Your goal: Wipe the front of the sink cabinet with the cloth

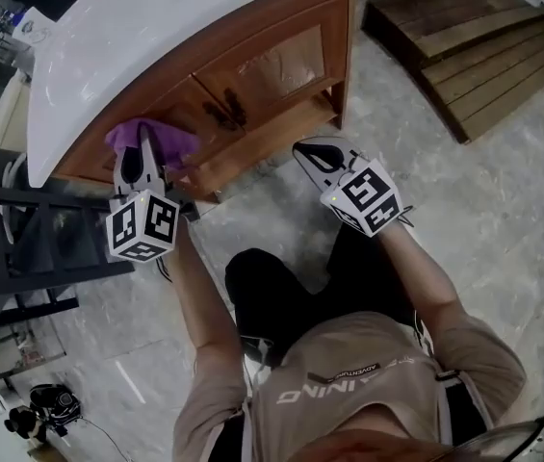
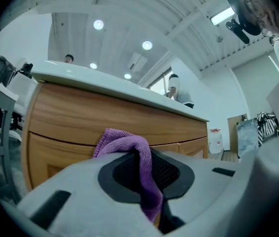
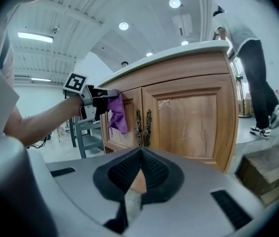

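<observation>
under the white counter [image 1: 127, 37], part of the sink cabinet [image 1: 272, 70] front was hidden by the purple cloth [image 1: 161, 141]. the cloth's tail vanished between the jaws of the left claw [image 1: 141, 160], clamped on it, forearm raised toward the wood. right claw [image 1: 316, 157] hovered closed and empty, pointing at the doors.
</observation>
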Available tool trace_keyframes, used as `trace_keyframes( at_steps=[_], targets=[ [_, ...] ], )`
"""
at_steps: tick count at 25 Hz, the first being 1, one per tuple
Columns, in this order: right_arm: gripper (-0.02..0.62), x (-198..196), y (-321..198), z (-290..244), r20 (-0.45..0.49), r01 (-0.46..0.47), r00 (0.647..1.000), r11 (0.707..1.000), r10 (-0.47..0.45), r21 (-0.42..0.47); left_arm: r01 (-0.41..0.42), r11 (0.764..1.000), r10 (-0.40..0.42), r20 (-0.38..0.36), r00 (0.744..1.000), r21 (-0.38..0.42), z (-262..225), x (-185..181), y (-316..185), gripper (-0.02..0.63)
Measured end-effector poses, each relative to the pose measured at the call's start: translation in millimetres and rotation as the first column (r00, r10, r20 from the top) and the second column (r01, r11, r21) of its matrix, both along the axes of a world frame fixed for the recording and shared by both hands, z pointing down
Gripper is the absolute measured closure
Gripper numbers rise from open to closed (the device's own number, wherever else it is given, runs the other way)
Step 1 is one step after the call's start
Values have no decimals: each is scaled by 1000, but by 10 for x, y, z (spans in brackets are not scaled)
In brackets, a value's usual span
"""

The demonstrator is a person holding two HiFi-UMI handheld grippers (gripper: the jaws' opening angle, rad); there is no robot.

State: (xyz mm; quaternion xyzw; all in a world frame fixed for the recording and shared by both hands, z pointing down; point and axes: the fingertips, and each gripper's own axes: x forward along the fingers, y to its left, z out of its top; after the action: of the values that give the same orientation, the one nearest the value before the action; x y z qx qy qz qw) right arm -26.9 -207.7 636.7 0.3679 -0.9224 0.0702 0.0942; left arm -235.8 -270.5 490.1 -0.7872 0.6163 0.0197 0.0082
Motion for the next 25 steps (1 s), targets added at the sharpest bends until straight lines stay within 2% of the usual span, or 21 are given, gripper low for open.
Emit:
trace_keyframes(
  at_steps=[5,12,22,25],
  targets=[
    [584,257,-2,-43,18,-55,998,999,54,2,-129,991,129,14,992,-28,35,645,-155,569],
    [584,640,61,-48,6,-129,992,992,129,9,-252,967,253,20,967,-43,129,1390,-342,569],
    [584,1157,170,-14,-2,-236,972,972,236,5,-408,912,410,93,907,-45,167,2432,-586,569],
    [584,1254,208,4,-10,-258,966,966,258,3,-453,890,456,93,885,-52,164,2716,-643,569]
  ],
)
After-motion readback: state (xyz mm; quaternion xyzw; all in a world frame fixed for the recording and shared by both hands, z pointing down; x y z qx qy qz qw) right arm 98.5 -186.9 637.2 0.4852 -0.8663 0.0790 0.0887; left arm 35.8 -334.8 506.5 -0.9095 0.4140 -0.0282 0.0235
